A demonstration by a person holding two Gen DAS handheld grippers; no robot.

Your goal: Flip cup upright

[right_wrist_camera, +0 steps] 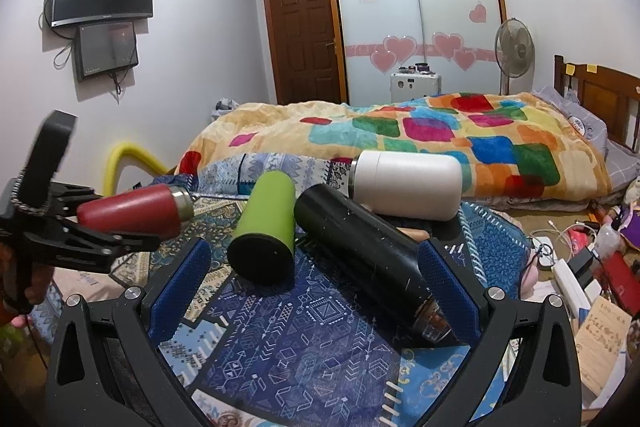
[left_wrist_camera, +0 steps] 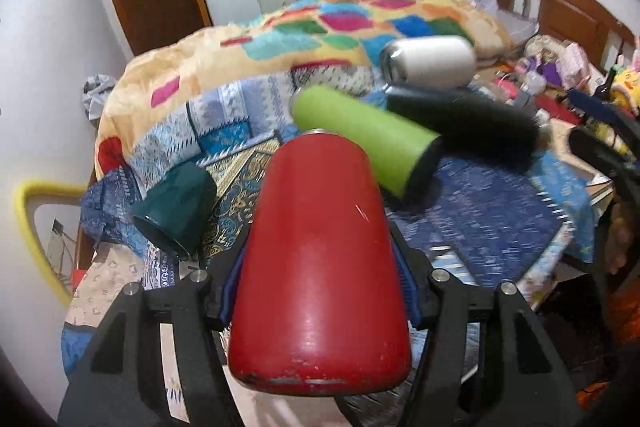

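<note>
My left gripper point(left_wrist_camera: 320, 287) is shut on a red cup point(left_wrist_camera: 320, 259), held lying along the fingers, mouth pointing away, above the patterned cloth. In the right wrist view the red cup point(right_wrist_camera: 136, 213) shows at the left, held in the air by the left gripper point(right_wrist_camera: 132, 239). My right gripper point(right_wrist_camera: 312, 287) is open and empty over the blue cloth point(right_wrist_camera: 280, 347); a black bottle point(right_wrist_camera: 368, 255) lies on its side just inside its right finger. A green cup point(right_wrist_camera: 264, 231) and a white cup point(right_wrist_camera: 408, 183) lie on their sides beyond.
A dark teal cup point(left_wrist_camera: 176, 211) lies tipped at the left. Green cup point(left_wrist_camera: 364, 139), black bottle point(left_wrist_camera: 464, 123) and white cup point(left_wrist_camera: 432, 63) lie ahead. A bed with a coloured blanket point(right_wrist_camera: 400, 135) stands behind. Clutter and cables point(right_wrist_camera: 568, 259) lie at the right.
</note>
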